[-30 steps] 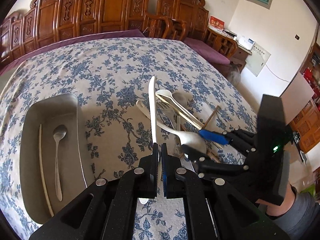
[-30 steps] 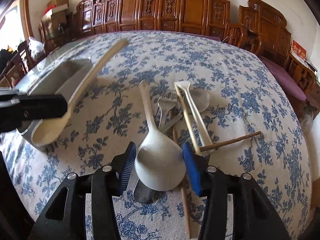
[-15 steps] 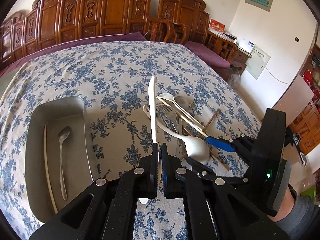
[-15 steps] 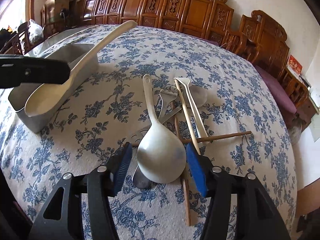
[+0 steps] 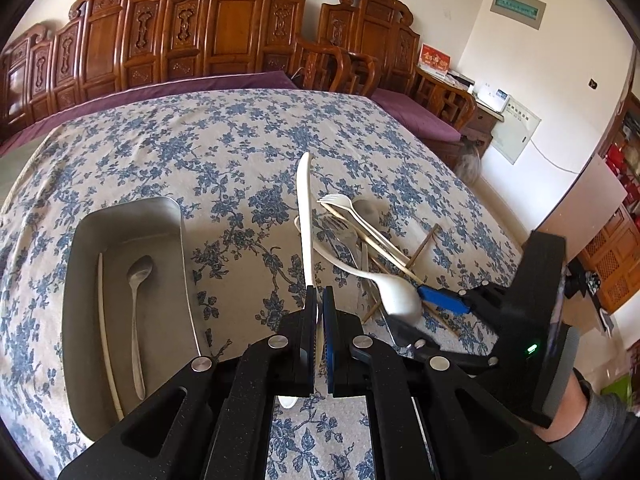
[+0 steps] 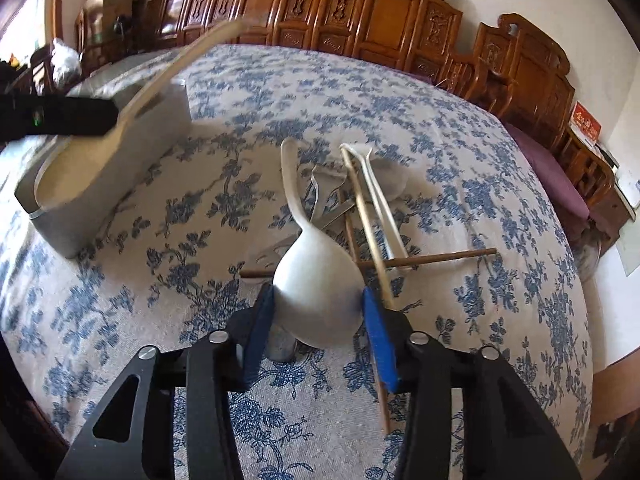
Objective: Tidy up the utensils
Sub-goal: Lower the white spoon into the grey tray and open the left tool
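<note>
My left gripper (image 5: 319,304) is shut on a cream ladle (image 5: 304,216), handle pointing away; it shows in the right wrist view (image 6: 132,108) raised beside the metal tray (image 6: 120,176). My right gripper (image 6: 318,312) is shut on the bowl of a white ladle (image 6: 316,276), lifted over the utensil pile (image 6: 360,200) of forks, spoon and chopsticks. In the left wrist view the right gripper (image 5: 424,312) holds that white ladle (image 5: 396,292). The tray (image 5: 80,280) holds a metal spoon (image 5: 136,300) and a chopstick (image 5: 105,332).
A blue-flowered cloth (image 5: 224,152) covers the table. Carved wooden chairs (image 5: 224,32) line the far side. A loose brown chopstick (image 6: 440,258) lies across the pile. The table edge drops off on the right (image 5: 500,232).
The right gripper has closed on the white ladle's bowl and lifted it. The left gripper has risen and drawn back with the cream ladle.
</note>
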### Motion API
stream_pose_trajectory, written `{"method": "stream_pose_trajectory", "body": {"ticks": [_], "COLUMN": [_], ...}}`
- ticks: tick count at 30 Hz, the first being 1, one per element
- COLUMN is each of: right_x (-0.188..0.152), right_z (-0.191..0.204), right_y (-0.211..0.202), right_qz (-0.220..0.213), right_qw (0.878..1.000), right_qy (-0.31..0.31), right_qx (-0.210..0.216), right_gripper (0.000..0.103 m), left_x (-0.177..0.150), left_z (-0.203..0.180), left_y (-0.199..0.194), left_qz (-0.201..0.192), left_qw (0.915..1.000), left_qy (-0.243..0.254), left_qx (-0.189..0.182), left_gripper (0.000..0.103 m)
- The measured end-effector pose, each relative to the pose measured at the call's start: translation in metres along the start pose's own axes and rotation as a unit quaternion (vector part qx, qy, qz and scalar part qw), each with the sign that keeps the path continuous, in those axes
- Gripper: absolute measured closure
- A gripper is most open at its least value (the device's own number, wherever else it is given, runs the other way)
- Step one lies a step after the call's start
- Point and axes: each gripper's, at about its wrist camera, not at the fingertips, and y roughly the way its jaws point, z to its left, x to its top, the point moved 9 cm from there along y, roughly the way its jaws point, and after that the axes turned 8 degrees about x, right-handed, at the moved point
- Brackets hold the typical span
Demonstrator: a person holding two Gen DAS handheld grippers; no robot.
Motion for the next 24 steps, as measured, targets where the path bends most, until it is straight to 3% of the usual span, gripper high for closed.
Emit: {"method": "stream_pose_trajectory", "body": {"ticks": [4,11,15,24], "right_x": [0.008,0.015,0.017,0.029], "right_z": [-0.011,-0.028,-0.036,-0.039], "right_y": [-0.013,-0.019,-0.021,-0.026], "right_qz": [-0.027,-0.044,-0.045,-0.064], "right_qw": [0.999,0.998,0.998,0.996], "right_qy": [0.020,0.035,0.045,0.065], "right_qx": [-0.002,-0.018,-0.023,-0.002], "right_gripper": [0.072,0.085,0.099,0.099], "left_x": [0.000,0.000,0.002,0.008], "left_z": [0.000,0.002,0.011,0.049], "left_y": [-0.001,-0.003,-0.008,-0.026], "left_qz": [-0.001,-0.003,-0.004,-0.016], "left_qw": [1.0000,1.0000,1.0000,0.9993], "left_qy": [0.000,0.001,-0.004,-0.018], "left_qx": [0.000,0.001,0.004,0.029], "left_gripper": [0.101,0.101,0.101,0.101]}}
